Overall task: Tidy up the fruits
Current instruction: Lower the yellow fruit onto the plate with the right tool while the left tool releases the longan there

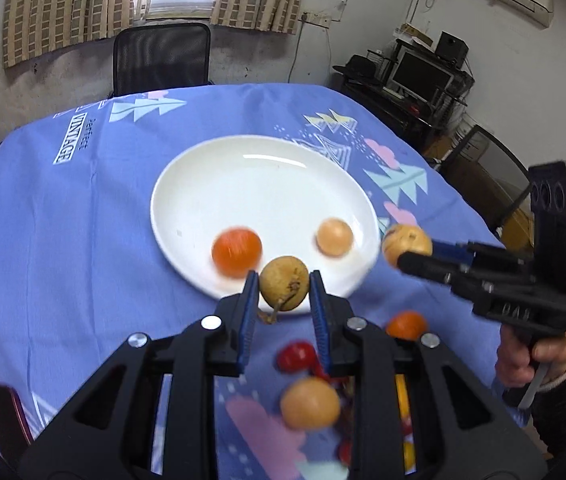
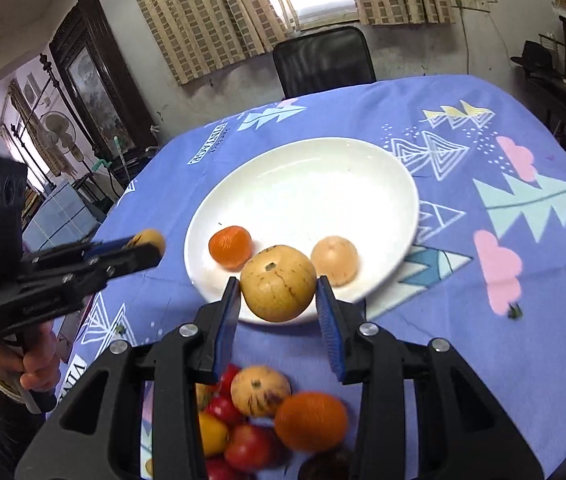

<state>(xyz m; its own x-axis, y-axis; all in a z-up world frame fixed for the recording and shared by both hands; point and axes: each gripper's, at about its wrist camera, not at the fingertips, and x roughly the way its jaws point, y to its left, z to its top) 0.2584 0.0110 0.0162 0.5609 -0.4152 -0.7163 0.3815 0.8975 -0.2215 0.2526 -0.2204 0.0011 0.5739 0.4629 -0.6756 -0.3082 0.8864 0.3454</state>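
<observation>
Holding a small tan stemmed fruit [image 1: 284,283], the left gripper [image 1: 284,285] hovers above the near rim of the white oval plate [image 1: 263,184]; the right gripper [image 2: 278,294] clamps a larger round tan speckled fruit [image 2: 278,288] over the same rim. On the plate: one orange tangerine [image 2: 230,246], one pale peach-coloured fruit [image 2: 335,260]. Loose red, orange and tan fruits [image 2: 267,420] are heaped on the blue patterned tablecloth [image 2: 483,360], beneath the grippers.

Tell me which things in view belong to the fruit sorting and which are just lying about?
Part of the job:
- white plate with an orange fruit and a pale fruit on it
- brown fruit in left claw
- tan fruit in right claw
- fruit pile on the tablecloth

Just lying about:
- black chair
- computer monitor
- standing fan
</observation>
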